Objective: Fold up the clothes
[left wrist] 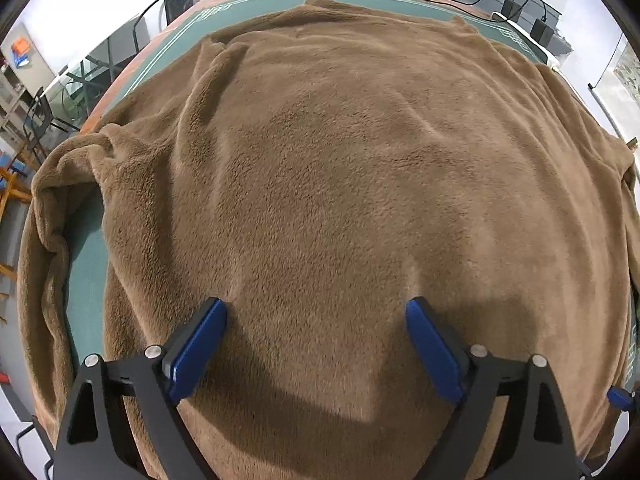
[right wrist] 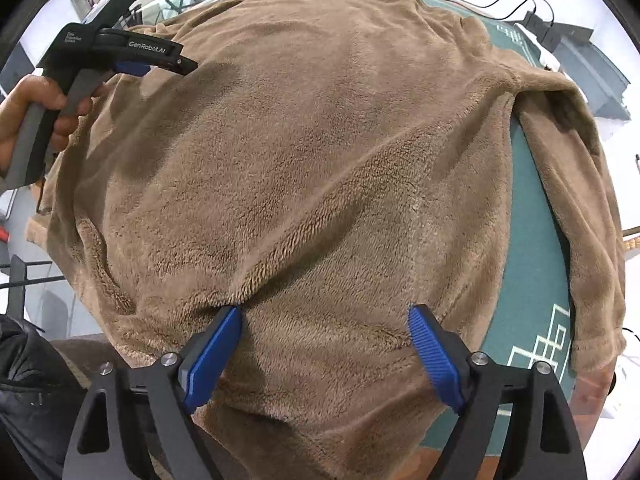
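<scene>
Across the green table mat [left wrist: 86,280] we find a brown fleece garment [left wrist: 340,168] spread nearly flat, body uppermost, covering most of the surface. From the left tongs [left wrist: 316,312] the cloth runs away toward 12 o'clock, with one sleeve [left wrist: 52,220] looped out at 9 o'clock. From the right tongs [right wrist: 325,314] the other sleeve [right wrist: 580,208] trails at 3 o'clock along the table edge, a strip of mat showing between it and the body. Both pairs stand wide, gripping nothing, fingertips low over the near hem. We judge the long axis to lie from 6 to 12 o'clock, so each sleeve sits nearest the tongs on its own side. A diagonal crease [right wrist: 320,216] crosses the body. Legible writing: "GenRobot.AI" on the left tongs' housing, seen in the right view; a smaller label beside it is unreadable.
</scene>
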